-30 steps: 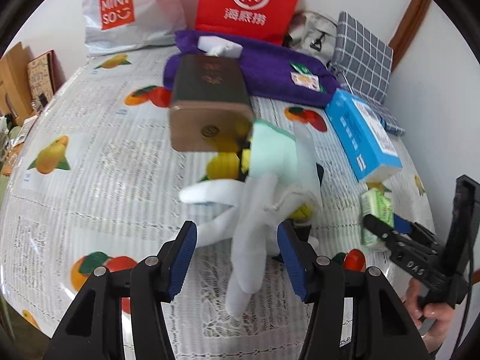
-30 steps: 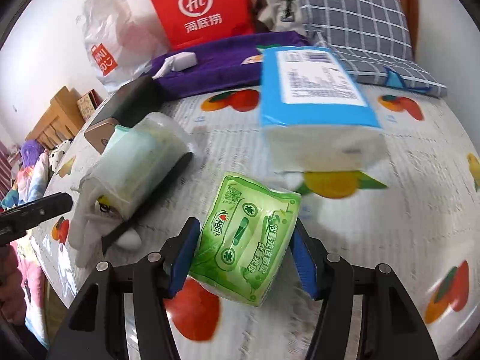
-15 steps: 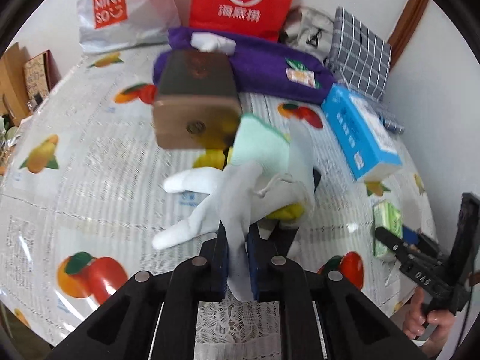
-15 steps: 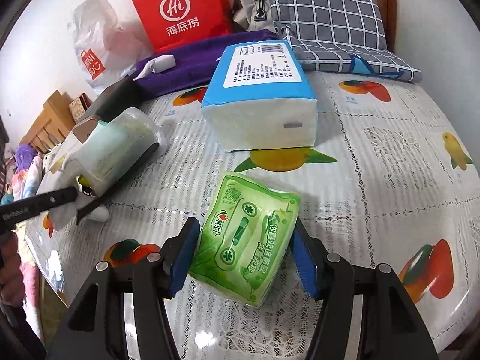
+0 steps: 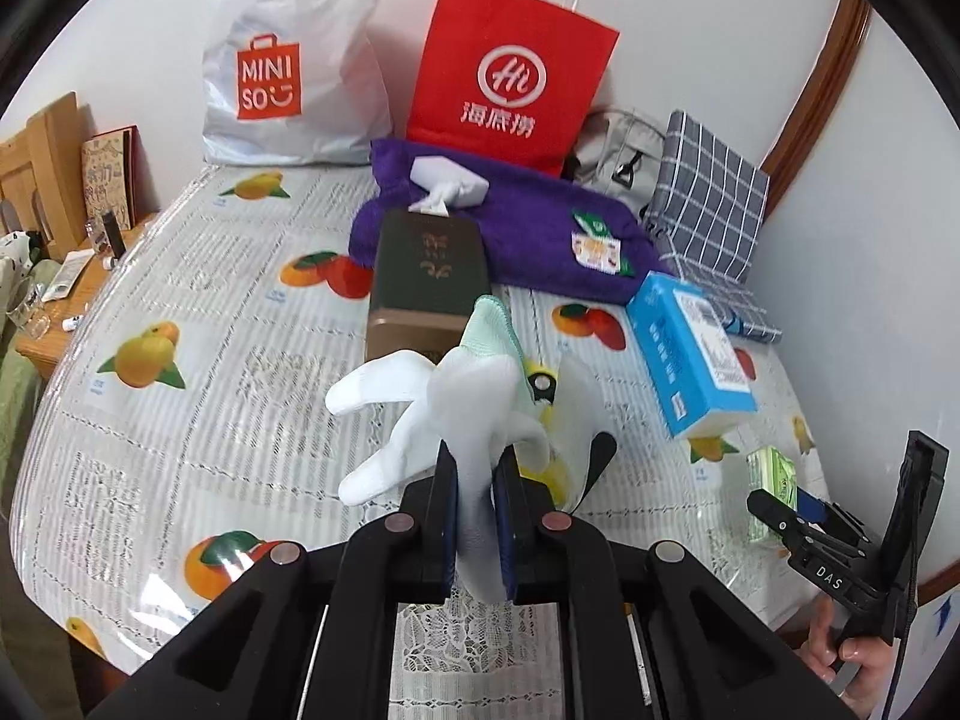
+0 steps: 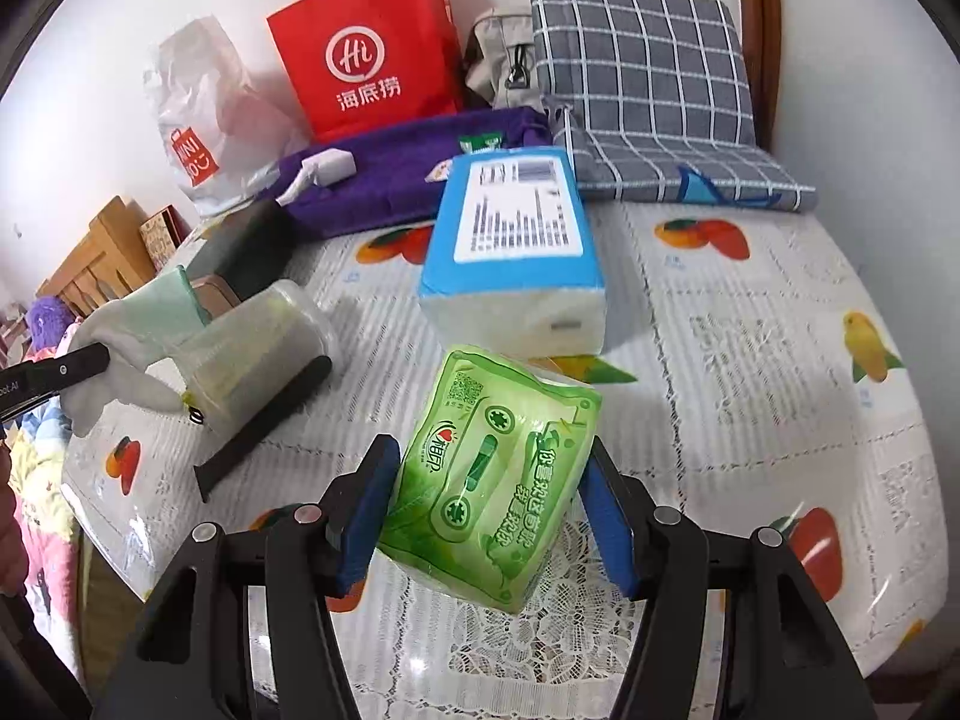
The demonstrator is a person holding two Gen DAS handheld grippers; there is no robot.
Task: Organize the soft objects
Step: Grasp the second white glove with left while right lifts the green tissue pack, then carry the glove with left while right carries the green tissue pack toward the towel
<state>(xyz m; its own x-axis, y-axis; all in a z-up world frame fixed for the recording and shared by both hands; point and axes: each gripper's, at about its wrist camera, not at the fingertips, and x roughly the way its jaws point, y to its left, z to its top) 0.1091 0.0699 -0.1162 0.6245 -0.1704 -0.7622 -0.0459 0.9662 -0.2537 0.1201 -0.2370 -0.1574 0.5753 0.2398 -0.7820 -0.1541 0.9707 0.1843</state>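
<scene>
Here, MINISO bag (image 5: 288, 66); red "Hi" bag (image 5: 510, 72); "DAS" right hand-held gripper (image 5: 780, 507).

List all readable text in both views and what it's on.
"MINI SO": white plastic bag.
"Hi" and "海底捞": red paper bag.
"DAS": right gripper, on its body.
Label on blue tissue pack: too small to read.
Print on green tissue pack: distorted, not legible.
Gold emblem on dark box: no legible words.
</scene>
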